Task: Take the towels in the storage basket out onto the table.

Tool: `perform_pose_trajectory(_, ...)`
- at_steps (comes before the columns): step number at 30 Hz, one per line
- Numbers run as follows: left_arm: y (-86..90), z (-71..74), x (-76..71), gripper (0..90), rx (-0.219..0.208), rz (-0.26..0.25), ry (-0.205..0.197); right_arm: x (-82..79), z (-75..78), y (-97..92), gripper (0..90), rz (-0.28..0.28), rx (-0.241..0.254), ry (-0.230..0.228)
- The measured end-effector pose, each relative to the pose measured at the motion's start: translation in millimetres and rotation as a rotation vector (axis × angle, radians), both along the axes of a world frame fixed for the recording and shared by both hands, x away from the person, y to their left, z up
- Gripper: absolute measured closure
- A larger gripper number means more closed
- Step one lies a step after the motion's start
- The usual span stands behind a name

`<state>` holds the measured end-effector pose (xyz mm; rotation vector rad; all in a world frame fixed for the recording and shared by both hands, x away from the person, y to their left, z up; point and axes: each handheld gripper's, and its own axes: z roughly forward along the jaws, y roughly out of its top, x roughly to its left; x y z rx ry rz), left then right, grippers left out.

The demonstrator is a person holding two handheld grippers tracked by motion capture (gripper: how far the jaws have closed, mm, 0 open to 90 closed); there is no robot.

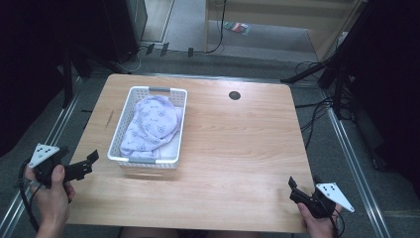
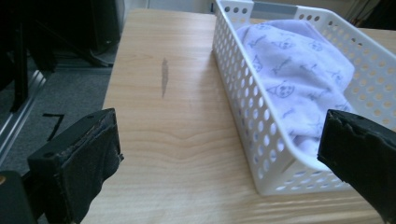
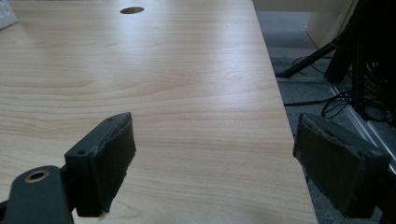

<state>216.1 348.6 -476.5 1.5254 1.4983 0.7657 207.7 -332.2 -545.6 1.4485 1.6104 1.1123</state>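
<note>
White basket (image 1: 130, 163) holds cloth (image 1: 151, 124), grippers apart

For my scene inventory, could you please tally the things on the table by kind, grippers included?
White basket: 1
Pale lilac printed cloth, lying in the basket: 1
Handheld grippers, both open and holding nothing: 2 (left gripper, right gripper)
Total: 4

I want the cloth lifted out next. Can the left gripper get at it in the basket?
Probably yes: the left gripper is open beside the basket, and the cloth lies uncovered inside.
</note>
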Motion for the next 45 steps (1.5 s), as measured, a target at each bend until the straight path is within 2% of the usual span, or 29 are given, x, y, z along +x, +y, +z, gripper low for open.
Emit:
perform_pose_trajectory(3, -5.1, 5.7, 4.2, 0.0, 0.038, -0.006, 0.003, 0.1, -0.1, -0.5, 13.3, -0.001, 0.001, -0.003)
perform_pose_trajectory(6, -11.3, 12.9, 13.5, 0.0, 0.038, -0.02, 0.027, 0.2, -0.1, -1.0, 13.3, -0.005, 0.005, -0.001)
perform_pose_trajectory(8, -13.7, 14.7, 16.3, 0.0, 0.038, -0.023, 0.028, 0.2, -0.1, -1.1, 13.3, -0.007, 0.004, 0.0)
perform_pose_trajectory(9, -19.5, 20.1, 21.2, 0.0, 0.054, -0.036, 0.055, 0.0, -0.1, -1.1, 13.3, -0.007, 0.005, -0.003)
perform_pose_trajectory(14, -31.8, 30.8, 30.8, 0.0, 0.074, -0.068, 0.07, 0.3, -0.1, -1.0, 13.3, -0.007, 0.003, 0.0)
perform_pose_trajectory(16, -39.9, 38.4, 38.5, 0.0, 0.1, -0.072, 0.081, 0.2, -0.1, -1.1, 13.3, -0.006, 0.005, -0.001)
perform_pose_trajectory(20, -49.1, 44.6, 48.9, 0.0, 0.126, -0.098, 0.096, 0.3, -0.1, -1.6, 13.3, -0.003, 0.008, -0.001)
perform_pose_trajectory(23, -51.9, 47.5, 54.9, 0.0, 0.127, -0.11, 0.113, 0.1, -0.1, -1.4, 13.3, -0.005, 0.01, 0.0)
perform_pose_trajectory(31, -67.9, 57.9, 78.4, 0.0, 0.171, -0.151, 0.165, 0.3, -0.1, -1.6, 13.3, -0.004, 0.009, 0.0)
perform_pose_trajectory(36, -73.5, 62.0, 89.1, 0.0, 0.187, -0.157, 0.179, 0.4, -0.1, -1.6, 13.4, -0.005, 0.01, 0.0)
perform_pose_trajectory(44, -86.5, 72.5, 112.4, 0.0, 0.249, -0.161, 0.206, 0.7, -0.1, -1.7, 13.4, -0.006, 0.009, 0.002)
perform_pose_trajectory(45, -90.2, 75.5, 119.3, 0.0, 0.259, -0.159, 0.213, 0.6, -0.1, -1.7, 13.5, -0.006, 0.009, 0.002)
